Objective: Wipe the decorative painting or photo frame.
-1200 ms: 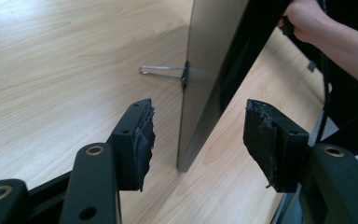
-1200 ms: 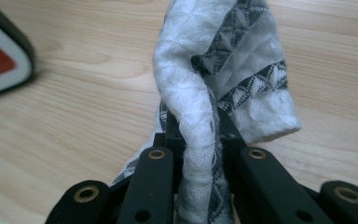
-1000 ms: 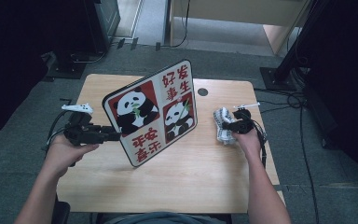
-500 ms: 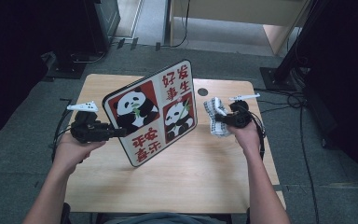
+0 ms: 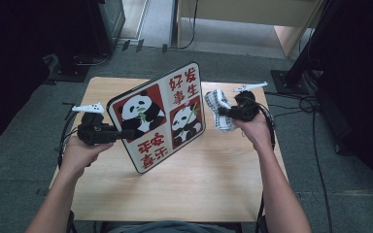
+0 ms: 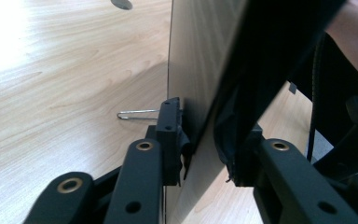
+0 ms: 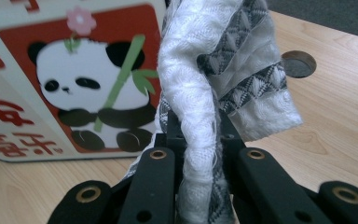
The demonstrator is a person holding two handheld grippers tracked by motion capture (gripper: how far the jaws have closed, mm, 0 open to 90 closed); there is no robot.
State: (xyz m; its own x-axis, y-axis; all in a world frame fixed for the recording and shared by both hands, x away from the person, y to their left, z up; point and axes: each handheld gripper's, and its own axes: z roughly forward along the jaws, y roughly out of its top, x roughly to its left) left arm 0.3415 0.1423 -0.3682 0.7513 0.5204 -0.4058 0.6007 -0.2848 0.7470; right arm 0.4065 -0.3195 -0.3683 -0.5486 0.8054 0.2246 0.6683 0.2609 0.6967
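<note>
Panda board (image 5: 160, 116) tilted upright over counter (image 5: 213, 179), left edge between jaws of left gripper (image 5: 119, 134); jaws just closing, pads against both faces in left gripper view. Right gripper (image 5: 222, 112) jaws pinching patterned cloth (image 5: 217, 108), held above counter just beside board's right edge.

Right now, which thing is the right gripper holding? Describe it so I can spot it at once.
On the wooden table stands a tilted panda board. Just past its right edge, the right gripper holds a cloth lifted off the table. It is the one soft thing there: white, bunched, with grey patterned bands.
</note>
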